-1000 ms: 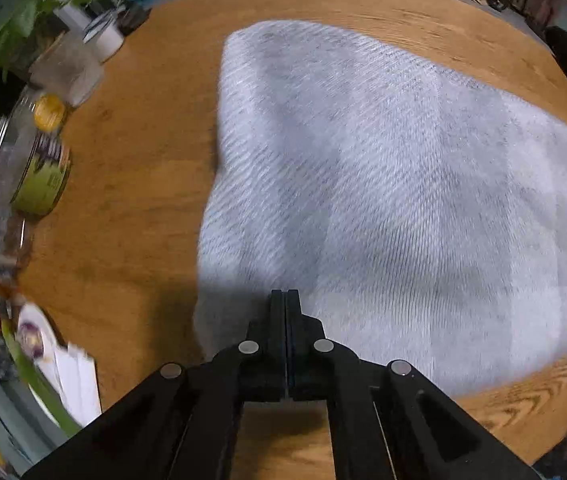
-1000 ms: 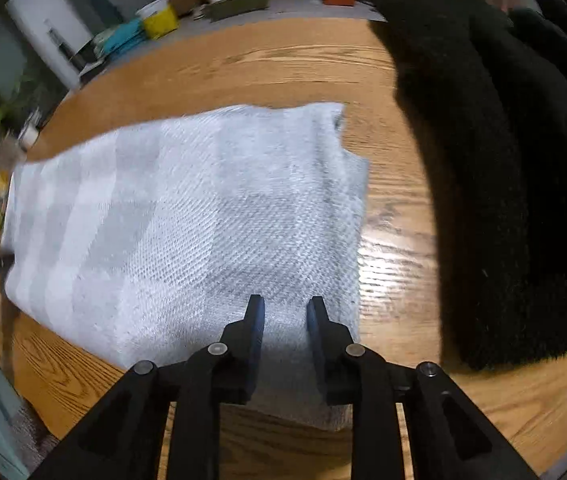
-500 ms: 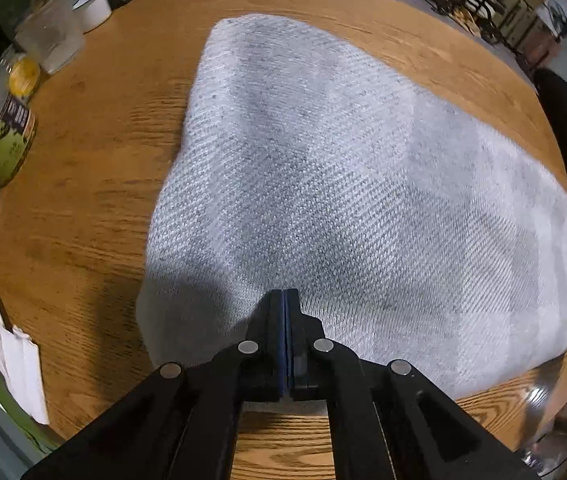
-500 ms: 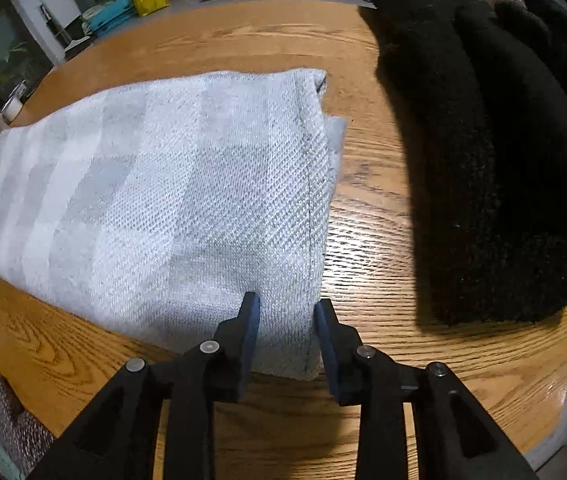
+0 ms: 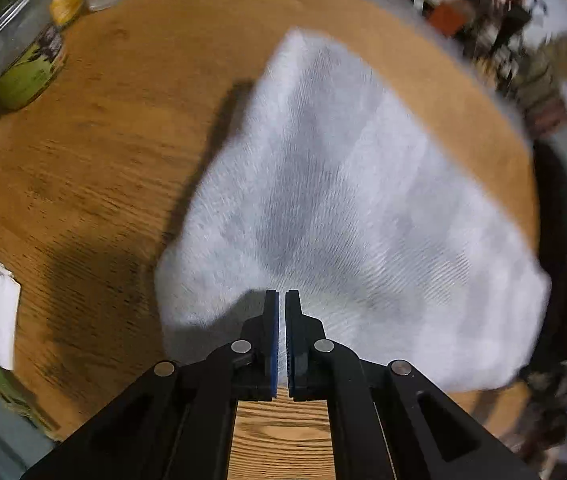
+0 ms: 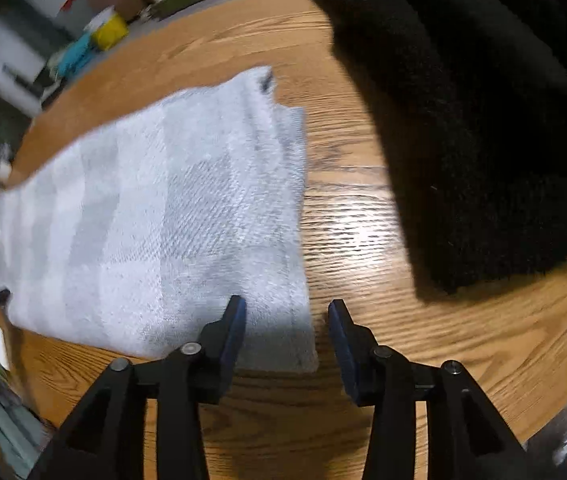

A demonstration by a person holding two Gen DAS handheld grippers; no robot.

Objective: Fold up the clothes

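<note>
Wooden table (image 6: 363,168), grey cloth (image 6: 155,232) lengthwise left-right

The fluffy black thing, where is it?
In the right wrist view, the black garment lies on the wooden table, right of the grey folded cloth.

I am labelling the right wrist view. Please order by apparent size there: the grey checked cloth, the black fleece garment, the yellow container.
1. black fleece garment and grey checked cloth: look alike, unranked.
2. yellow container, far away.
</note>
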